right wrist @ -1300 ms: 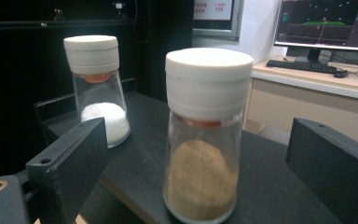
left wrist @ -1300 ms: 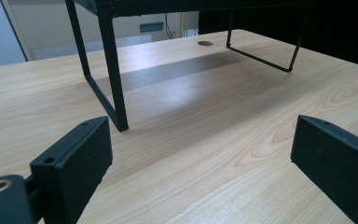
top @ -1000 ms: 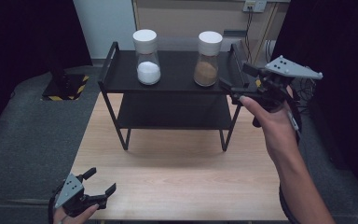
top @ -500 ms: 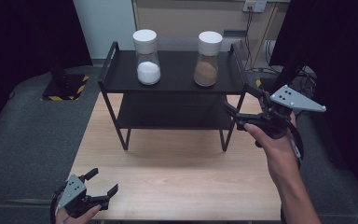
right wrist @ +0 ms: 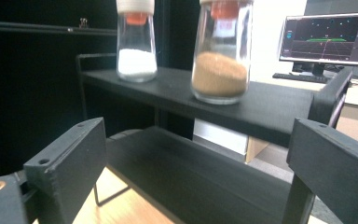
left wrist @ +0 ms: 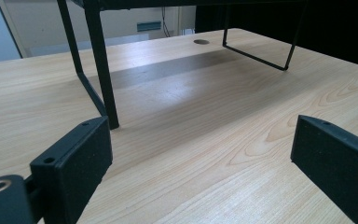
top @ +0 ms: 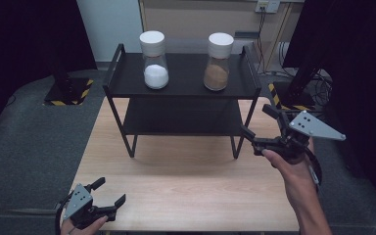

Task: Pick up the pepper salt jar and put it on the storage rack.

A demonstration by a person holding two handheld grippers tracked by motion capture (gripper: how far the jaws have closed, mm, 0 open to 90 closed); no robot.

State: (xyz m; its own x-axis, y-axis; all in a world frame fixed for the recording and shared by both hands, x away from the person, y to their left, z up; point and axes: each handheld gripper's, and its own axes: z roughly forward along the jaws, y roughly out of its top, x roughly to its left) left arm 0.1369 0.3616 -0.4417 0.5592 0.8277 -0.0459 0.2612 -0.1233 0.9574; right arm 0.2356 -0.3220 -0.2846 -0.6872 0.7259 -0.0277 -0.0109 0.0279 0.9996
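Note:
A black two-tier rack (top: 127, 88) stands at the back of the wooden table (top: 186, 186). On its top shelf stand two white-capped glass jars: one with white powder (top: 154, 61) (right wrist: 136, 42) and one with brown powder (top: 217, 62) (right wrist: 220, 53). My right gripper (top: 259, 123) (right wrist: 198, 177) is open, held in the air beside the rack's right end, below top-shelf level, with nothing between its jaws. My left gripper (top: 108, 192) (left wrist: 200, 163) rests open near the table's front left corner, facing the rack's legs (left wrist: 100, 70), empty.
Grey padded floor (top: 34, 147) surrounds the table. A stand with a yellow-black base (top: 66, 93) is at back left, and cables and a black stand (top: 303, 83) at back right. A monitor (right wrist: 328, 39) glows behind the rack in the right gripper view.
My right gripper has dropped from top-shelf height down and toward the person, staying open. The left gripper has barely moved.

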